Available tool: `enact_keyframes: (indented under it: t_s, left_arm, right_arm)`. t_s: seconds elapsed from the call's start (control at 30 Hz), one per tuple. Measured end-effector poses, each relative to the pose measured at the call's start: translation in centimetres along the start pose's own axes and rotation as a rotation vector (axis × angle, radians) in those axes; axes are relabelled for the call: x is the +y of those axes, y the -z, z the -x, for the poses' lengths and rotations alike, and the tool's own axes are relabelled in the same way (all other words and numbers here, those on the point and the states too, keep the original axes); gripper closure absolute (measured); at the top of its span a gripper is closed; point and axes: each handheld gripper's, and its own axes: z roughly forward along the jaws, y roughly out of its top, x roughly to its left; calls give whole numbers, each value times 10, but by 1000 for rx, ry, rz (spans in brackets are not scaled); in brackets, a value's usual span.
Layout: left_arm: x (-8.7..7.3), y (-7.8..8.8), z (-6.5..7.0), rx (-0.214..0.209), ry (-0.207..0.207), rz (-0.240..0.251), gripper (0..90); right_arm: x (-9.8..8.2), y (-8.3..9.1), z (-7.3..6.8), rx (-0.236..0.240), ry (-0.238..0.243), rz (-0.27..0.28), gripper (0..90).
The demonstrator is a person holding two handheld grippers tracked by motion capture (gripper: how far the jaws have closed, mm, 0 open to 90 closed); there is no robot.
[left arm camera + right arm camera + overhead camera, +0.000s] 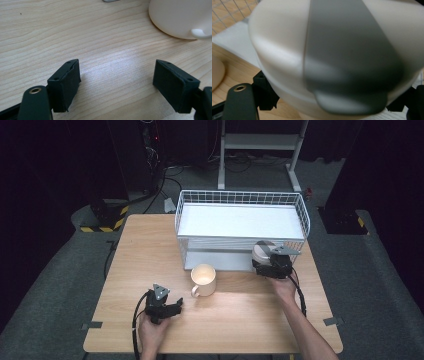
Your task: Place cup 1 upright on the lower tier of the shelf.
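Note:
A round white container with a broad grey band (261, 250) (284, 47) sits between the jaws of my right gripper (263, 258) (334, 98), which is shut on it. It is held at the front right corner of the white wire basket (240, 194). A cream mug (203, 279) (180, 17) stands on the wooden table (150, 250) in front of the basket, handle toward the person. My left gripper (175, 309) (116, 72) rests low over the table, down and left of the mug. It is open with only bare wood between its pads.
The basket has a white floor and takes up the back half of the table. A metal stand (260, 142) and cables lie on the dark floor beyond. Bare wood lies left of the mug and along the front edge.

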Motion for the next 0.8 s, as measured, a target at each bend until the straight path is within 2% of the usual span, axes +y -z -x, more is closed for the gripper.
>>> enact_keyframes:
  t_s: [0.23,0.3,0.47,0.5,0.67,0.8]
  left_arm:
    - [0,0,0,0,0,0,221]
    - [0,0,0,0,0,0,221]
    - [1,0,-1,8,-2,4,238]
    - [1,0,-1,7,-2,3,239]
    - [1,0,-1,6,1,2,239]
    - [1,0,-1,6,0,2,239]
  right_arm:
    - [-2,-5,5,-4,-4,20,190]
    - [-2,-7,4,-10,21,26,190]
    - [-2,-11,6,-15,26,44,191]
    - [-3,-12,5,-16,13,47,191]
    - [-3,-17,7,-27,11,74,190]
    - [1,-19,8,-30,5,54,190]
